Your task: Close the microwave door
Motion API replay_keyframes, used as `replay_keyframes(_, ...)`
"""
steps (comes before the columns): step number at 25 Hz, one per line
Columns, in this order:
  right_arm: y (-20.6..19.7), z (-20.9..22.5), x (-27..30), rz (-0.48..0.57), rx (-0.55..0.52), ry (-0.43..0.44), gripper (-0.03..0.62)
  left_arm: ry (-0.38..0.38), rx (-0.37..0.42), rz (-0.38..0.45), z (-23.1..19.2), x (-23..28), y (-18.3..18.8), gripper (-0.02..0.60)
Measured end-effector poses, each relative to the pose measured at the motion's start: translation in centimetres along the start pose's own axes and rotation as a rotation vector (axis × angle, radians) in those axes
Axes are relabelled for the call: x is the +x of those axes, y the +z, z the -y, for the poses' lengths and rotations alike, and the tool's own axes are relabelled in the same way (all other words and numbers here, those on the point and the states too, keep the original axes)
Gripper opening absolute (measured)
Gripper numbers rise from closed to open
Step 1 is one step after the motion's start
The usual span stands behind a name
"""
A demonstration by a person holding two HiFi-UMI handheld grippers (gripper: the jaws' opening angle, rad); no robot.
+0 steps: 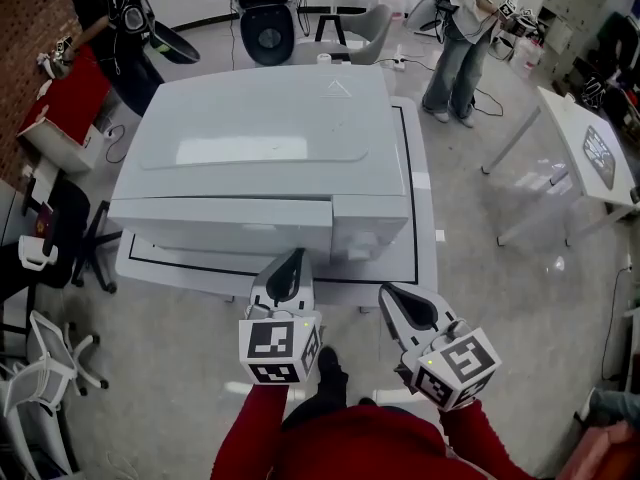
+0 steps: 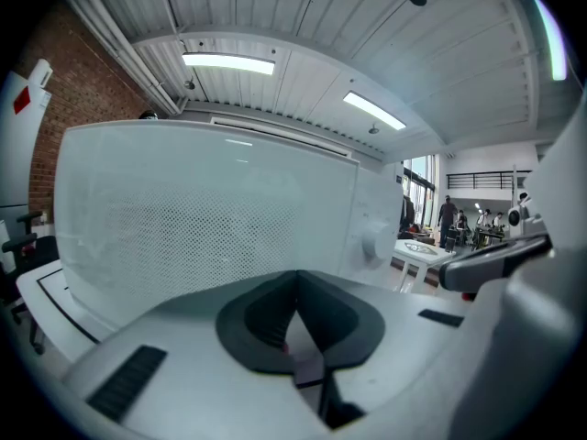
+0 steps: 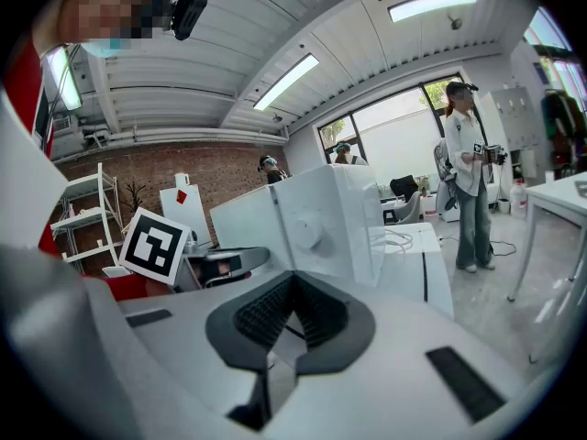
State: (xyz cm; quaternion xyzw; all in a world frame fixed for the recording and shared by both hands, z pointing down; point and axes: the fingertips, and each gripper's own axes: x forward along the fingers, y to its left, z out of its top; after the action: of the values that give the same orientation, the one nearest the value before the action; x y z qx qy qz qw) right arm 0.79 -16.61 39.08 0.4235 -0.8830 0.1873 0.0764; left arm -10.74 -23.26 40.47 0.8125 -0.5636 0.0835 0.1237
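A white microwave (image 1: 260, 153) stands on a white table (image 1: 424, 223) marked with a black line. Its door (image 1: 220, 226) lies flush with the front, beside the panel with the knob (image 1: 361, 240). In the left gripper view the mesh window of the door (image 2: 202, 218) fills the picture, with the knob (image 2: 374, 243) to its right. My left gripper (image 1: 291, 265) (image 2: 296, 287) is shut and empty, its tip just short of the door's lower right part. My right gripper (image 1: 392, 293) (image 3: 292, 287) is shut too, empty, in front of the table's edge below the knob (image 3: 307, 232).
A person in jeans (image 1: 465, 38) stands behind the table at the right, another person (image 1: 110, 18) at the far left. A black office chair (image 1: 268, 33) is behind the microwave. A white side table (image 1: 590, 148) stands at the right, chairs (image 1: 50, 358) at the left.
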Motion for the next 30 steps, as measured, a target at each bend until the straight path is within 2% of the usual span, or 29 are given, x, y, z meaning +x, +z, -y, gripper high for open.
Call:
replay_keyframes(8, -0.1, 0.5, -0.3, -0.004, 0.002, -0.015, 0.012, 0.001, -0.02, 0.005, -0.2, 0.8, 0.4, 0.011)
replay_keyframes(17, 0.0, 0.4, -0.1, 0.001, 0.005, -0.016, 0.012, -0.008, 0.007, 0.009, -0.1, 0.9, 0.3, 0.011)
replay_keyframes(25, 0.3, -0.2, -0.4, 0.022, -0.004, -0.004, 0.012, -0.072, -0.041, 0.072, -0.5, -0.5, 0.9, 0.011)
replay_keyframes(30, 0.7, -0.8, -0.7, 0.048, -0.012, 0.013, 0.012, -0.118, -0.008, 0.094, -0.3, -3.0, 1.1, 0.011)
